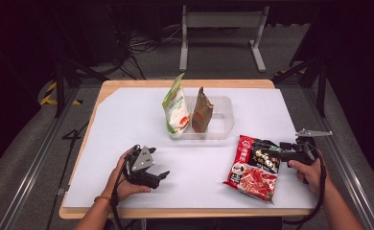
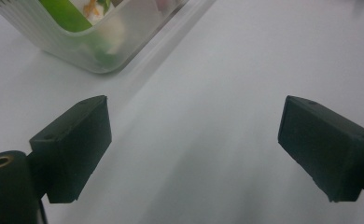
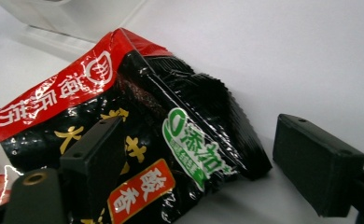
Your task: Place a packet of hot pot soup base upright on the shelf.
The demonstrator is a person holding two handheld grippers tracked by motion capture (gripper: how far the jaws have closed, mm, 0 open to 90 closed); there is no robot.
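1. Right gripper (image 1: 273, 152): jaws spread wide, released, straddling the upper right corner of the red-and-black packet (image 1: 252, 167). In the right gripper view the pads stand either side of the packet (image 3: 138, 140) corner, not pressing on it.
2. Packet lies flat on the white table (image 1: 127, 124), front right, just in front of the clear bin (image 1: 223, 120).
3. Bin holds a green-white pouch (image 1: 175, 106) and a brown pouch (image 1: 202, 111), both upright.
4. Left gripper (image 1: 162, 175): released, nothing between the pads, resting low over bare table at front left, well apart from the packet. Bin corner (image 2: 84, 49) shows ahead of it.
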